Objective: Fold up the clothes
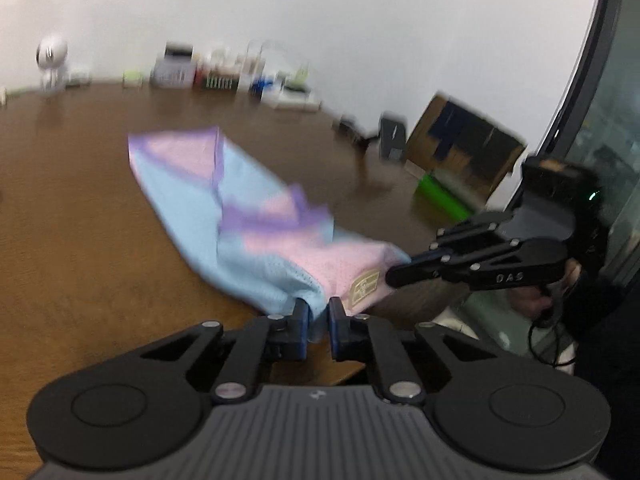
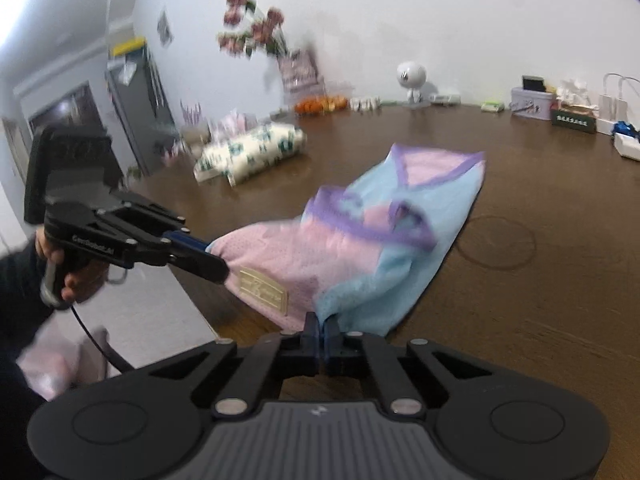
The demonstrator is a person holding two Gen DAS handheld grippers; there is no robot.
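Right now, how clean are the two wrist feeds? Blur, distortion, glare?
Left wrist: motion blur smears the garment and back-wall clutter; the left gripper stays fairly sharp; fisheye bends the table edge. Right wrist: the flowers and left-side clutter are streaked, the right gripper crisp. No harsh glare in either; lighting is flat.

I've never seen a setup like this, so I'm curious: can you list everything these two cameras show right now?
Garment: one, pink and light blue mesh with purple trim, near table edge, lifted at its near end.
Table: one, dark brown wood.
Patterned roll: one, white and green, far left on the table.
Round-headed figure: one, white, by the back wall.
Tin box: one, pale, back right.
Cardboard box: one, brown, beyond the table.
Left gripper: black, shut on the garment's hem.
Right gripper: black, shut on the hem.
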